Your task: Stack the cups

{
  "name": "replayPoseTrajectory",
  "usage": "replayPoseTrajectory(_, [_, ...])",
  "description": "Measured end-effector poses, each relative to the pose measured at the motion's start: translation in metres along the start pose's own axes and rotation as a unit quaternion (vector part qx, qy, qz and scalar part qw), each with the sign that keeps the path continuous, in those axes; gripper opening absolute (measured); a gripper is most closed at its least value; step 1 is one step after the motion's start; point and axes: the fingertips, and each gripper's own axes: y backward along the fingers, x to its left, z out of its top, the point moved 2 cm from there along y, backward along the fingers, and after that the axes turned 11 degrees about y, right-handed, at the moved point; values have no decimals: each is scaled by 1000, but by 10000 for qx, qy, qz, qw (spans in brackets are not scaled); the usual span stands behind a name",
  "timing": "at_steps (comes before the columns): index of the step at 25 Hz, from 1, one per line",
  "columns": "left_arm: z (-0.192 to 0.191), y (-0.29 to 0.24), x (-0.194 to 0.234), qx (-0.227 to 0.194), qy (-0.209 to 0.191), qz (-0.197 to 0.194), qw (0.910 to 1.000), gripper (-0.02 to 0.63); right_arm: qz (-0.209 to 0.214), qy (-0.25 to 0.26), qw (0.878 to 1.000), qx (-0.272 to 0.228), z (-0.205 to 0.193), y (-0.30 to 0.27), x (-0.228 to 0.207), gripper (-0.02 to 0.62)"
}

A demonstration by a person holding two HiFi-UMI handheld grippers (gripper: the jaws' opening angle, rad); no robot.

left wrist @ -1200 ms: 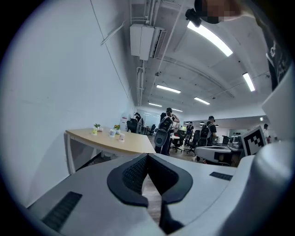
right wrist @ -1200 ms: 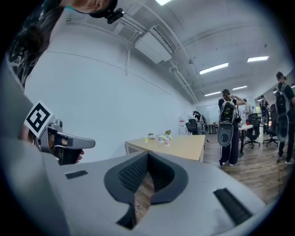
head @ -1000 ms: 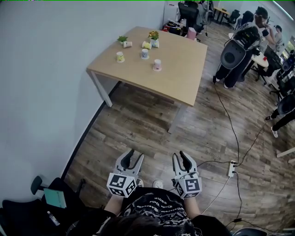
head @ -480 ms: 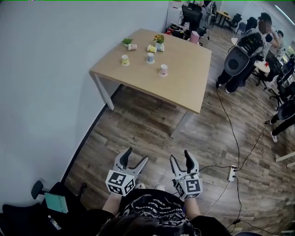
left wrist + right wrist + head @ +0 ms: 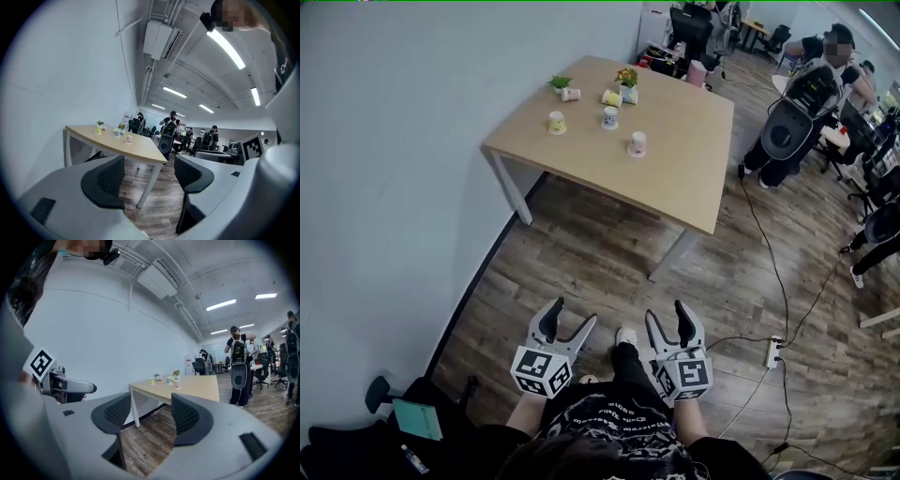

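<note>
Several small paper cups stand on a light wooden table [image 5: 675, 159] far ahead: a yellow cup [image 5: 556, 122], a white-blue cup [image 5: 609, 117] and a pink cup [image 5: 637, 143]. Two more cups [image 5: 571, 95] lie on their sides beside two small potted plants [image 5: 626, 77]. My left gripper [image 5: 570, 319] and right gripper [image 5: 667, 317] are held low over the wooden floor, well short of the table, both open with nothing between the jaws. The left gripper view shows the table [image 5: 140, 150] and cups [image 5: 128, 138] beyond its open gripper [image 5: 147, 176]. The right gripper view shows the cups [image 5: 177, 384] past its open gripper [image 5: 150, 413].
A grey wall [image 5: 394, 187] runs along the left. A power strip [image 5: 772, 343] and cables lie on the floor at the right. People [image 5: 797, 103] and office chairs stand at the back right. A black chair [image 5: 384, 422] is at the lower left.
Both grippers' jaws have spread wider than a second ago. The view has shifted slightly toward the table, and a foot now shows between the grippers.
</note>
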Motion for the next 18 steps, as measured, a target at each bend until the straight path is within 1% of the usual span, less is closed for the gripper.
replayPoseTrajectory(2, [1, -14, 5, -29, 13, 50, 10000, 341, 32, -27, 10000, 9, -4, -15, -8, 278])
replayPoseTrajectory(5, [4, -45, 10, -79, 90, 114, 9999, 341, 233, -68, 9997, 96, -11, -42, -24, 278])
replayPoseTrajectory(7, [10, -68, 11, -94, 74, 148, 9998, 341, 332, -58, 9994, 109, -12, -62, -40, 278])
replayPoseTrajectory(14, [36, -161, 25, -168, 99, 369, 9991, 341, 627, 59, 9980, 106, -9, -153, -104, 278])
replayPoseTrajectory(18, [50, -207, 33, -234, 162, 578, 9979, 341, 918, 105, 9957, 86, -4, -202, -131, 278])
